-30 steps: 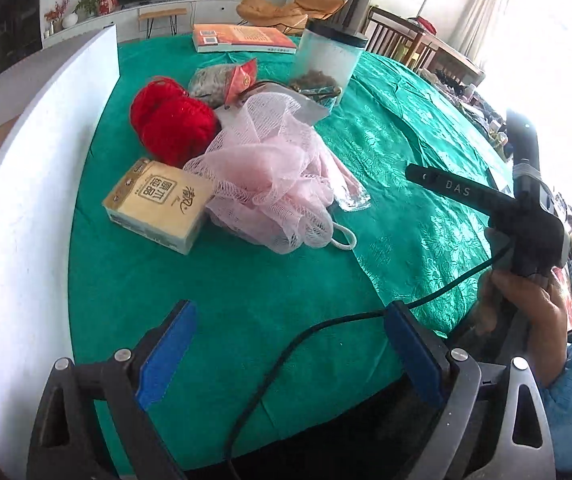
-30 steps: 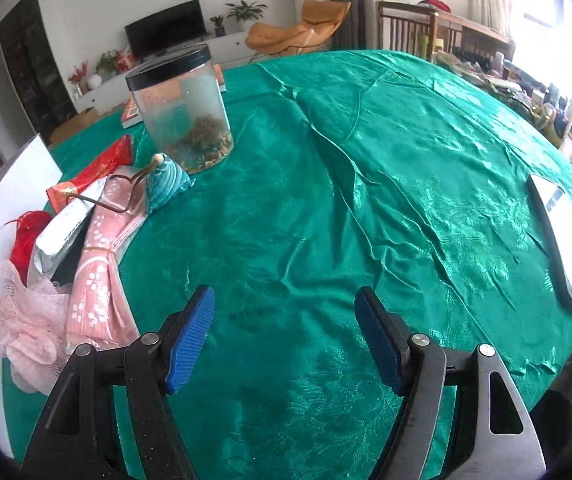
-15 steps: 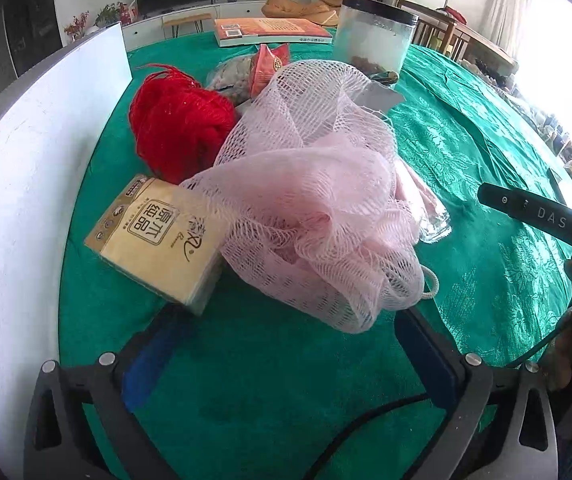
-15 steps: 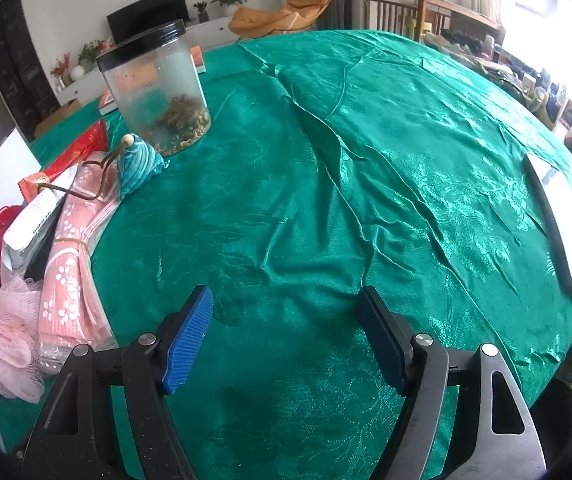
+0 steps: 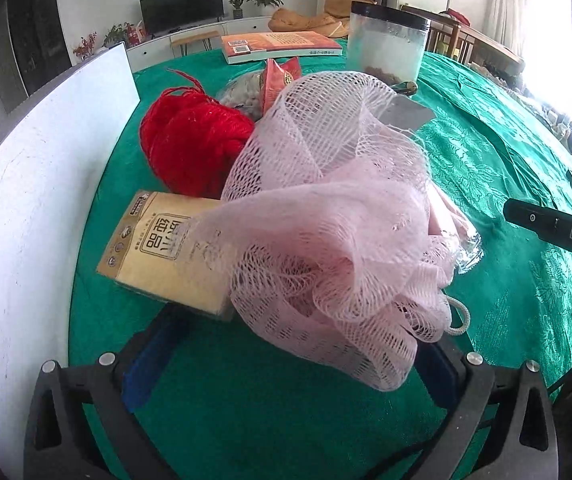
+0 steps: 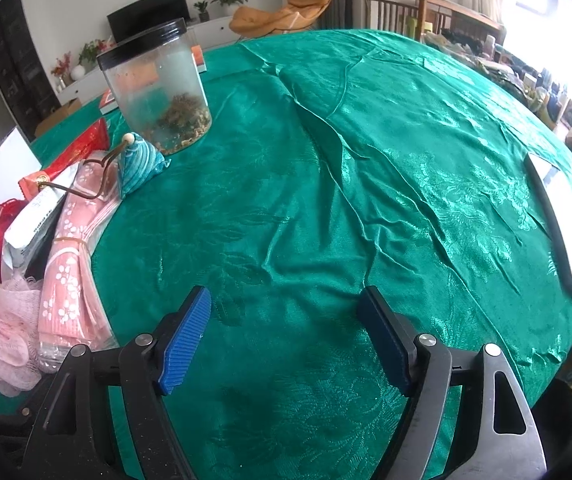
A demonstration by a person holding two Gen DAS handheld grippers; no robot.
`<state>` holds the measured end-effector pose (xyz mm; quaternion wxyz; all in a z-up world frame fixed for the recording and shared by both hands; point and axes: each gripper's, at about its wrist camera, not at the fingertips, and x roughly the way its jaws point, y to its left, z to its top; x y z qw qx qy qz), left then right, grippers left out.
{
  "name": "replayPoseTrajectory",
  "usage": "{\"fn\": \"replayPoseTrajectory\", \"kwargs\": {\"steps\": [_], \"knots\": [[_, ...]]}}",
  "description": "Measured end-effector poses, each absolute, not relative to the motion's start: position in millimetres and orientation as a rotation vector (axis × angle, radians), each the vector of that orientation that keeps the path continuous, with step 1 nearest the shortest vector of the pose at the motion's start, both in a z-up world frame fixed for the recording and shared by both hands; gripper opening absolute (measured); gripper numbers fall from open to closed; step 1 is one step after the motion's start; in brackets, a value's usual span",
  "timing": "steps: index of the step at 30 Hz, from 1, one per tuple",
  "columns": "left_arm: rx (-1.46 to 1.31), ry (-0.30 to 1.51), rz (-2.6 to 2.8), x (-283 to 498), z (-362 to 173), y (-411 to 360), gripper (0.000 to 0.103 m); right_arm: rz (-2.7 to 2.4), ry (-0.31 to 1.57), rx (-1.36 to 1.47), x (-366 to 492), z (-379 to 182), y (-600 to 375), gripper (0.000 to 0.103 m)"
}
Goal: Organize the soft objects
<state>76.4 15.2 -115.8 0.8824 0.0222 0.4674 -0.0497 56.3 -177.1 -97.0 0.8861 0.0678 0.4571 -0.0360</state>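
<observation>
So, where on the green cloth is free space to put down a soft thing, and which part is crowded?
The widest bare green cloth lies between the clear jar and the flat white device, ahead of the open right gripper. It is crowded by the white board: pink mesh sponge, tissue pack, red yarn and snack bags sit bunched together.

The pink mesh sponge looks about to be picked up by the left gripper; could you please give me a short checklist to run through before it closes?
1. Left gripper jaws wide, having just been opening: ok.
2. Pink mesh sponge between the jaws: ok, its near edge lies there, not pressed.
3. Tissue pack clear of the left jaw: not ok, its corner sits just above it.
4. Sponge's cord loop free: cannot tell.
5. Right gripper empty over the green tablecloth: ok.
</observation>
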Motion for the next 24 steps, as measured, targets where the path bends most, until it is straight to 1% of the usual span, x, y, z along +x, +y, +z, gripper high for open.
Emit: {"fn": "replayPoseTrajectory", "kwargs": {"steps": [24], "knots": [[0.045,0.973,-0.103,76.4,-116.4,15.0,0.103,-0.093,0.964,0.087,56.3,-99.7,-163.9,0.081]]}}
